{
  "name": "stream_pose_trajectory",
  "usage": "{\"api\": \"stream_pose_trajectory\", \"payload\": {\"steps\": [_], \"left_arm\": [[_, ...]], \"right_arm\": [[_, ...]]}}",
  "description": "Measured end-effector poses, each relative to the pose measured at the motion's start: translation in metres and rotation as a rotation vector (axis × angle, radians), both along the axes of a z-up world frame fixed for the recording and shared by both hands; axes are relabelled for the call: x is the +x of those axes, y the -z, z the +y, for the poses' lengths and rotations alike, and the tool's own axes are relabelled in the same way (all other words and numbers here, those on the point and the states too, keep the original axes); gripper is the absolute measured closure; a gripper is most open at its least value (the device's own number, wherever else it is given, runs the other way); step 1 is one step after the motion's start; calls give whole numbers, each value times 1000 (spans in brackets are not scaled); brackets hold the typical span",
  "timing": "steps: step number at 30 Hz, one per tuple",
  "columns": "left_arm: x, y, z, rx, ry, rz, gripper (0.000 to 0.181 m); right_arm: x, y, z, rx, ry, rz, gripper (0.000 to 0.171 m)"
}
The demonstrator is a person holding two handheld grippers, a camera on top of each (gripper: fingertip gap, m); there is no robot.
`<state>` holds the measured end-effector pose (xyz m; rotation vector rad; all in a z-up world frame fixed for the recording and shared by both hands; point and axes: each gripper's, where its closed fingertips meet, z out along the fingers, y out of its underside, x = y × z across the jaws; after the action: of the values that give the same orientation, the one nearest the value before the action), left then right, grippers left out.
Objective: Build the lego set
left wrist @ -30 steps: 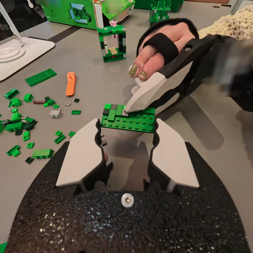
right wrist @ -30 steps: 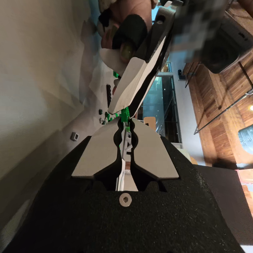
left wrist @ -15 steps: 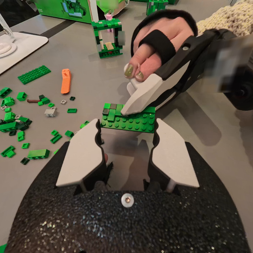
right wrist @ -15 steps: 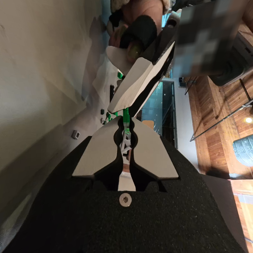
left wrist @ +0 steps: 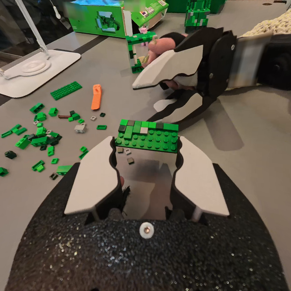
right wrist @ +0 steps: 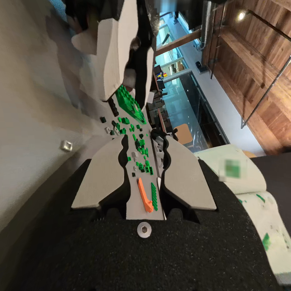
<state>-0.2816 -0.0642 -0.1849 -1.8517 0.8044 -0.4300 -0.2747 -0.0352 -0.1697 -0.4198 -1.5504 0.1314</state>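
A green studded plate [left wrist: 148, 141] with a back row of green, dark and grey tiles sits between my left gripper's [left wrist: 146, 138] fingertips, which are shut on its two short ends. A small light grey tile [left wrist: 144, 130] sits on the plate's second row. My right gripper [left wrist: 145, 95] is open and empty, behind and above the plate's far edge, with a hand on it. In the right wrist view my right gripper [right wrist: 145, 138] stands open over the table, and the plate [right wrist: 127, 100] shows edge-on between the left gripper's fingers [right wrist: 110, 63].
Loose green and grey pieces [left wrist: 39, 137] lie at the left, with an orange brick separator [left wrist: 96, 99] and a long green plate [left wrist: 66, 90]. A small built frame [left wrist: 138, 52], a green box [left wrist: 97, 20], a block figure [left wrist: 196, 14] and a white stand base [left wrist: 31, 69] are behind. An open booklet [right wrist: 236, 173] lies right. My left and right fingertips are right by each other. The orange brick separator [left wrist: 96, 99] is about equally far from each gripper, around 15 cm.
My right gripper has lifted off the plate, opened and drawn back, leaving the grey tile on it. My left gripper still holds the plate.
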Motion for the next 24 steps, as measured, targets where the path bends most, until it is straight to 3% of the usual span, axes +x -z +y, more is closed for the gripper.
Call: {"api": "stream_pose_trajectory", "payload": {"steps": [6,15,24], "left_arm": [[-9,-7,7,87,-56,18,108],[-29,-15,20,195,-174,45,108],[-28,-14,20,225,-180,90,108]], "right_arm": [[-6,-1,2,-5,36,25,142],[-5,-13,22,-235,89,89,149],[-5,-10,19,-234,72,65,155]]}}
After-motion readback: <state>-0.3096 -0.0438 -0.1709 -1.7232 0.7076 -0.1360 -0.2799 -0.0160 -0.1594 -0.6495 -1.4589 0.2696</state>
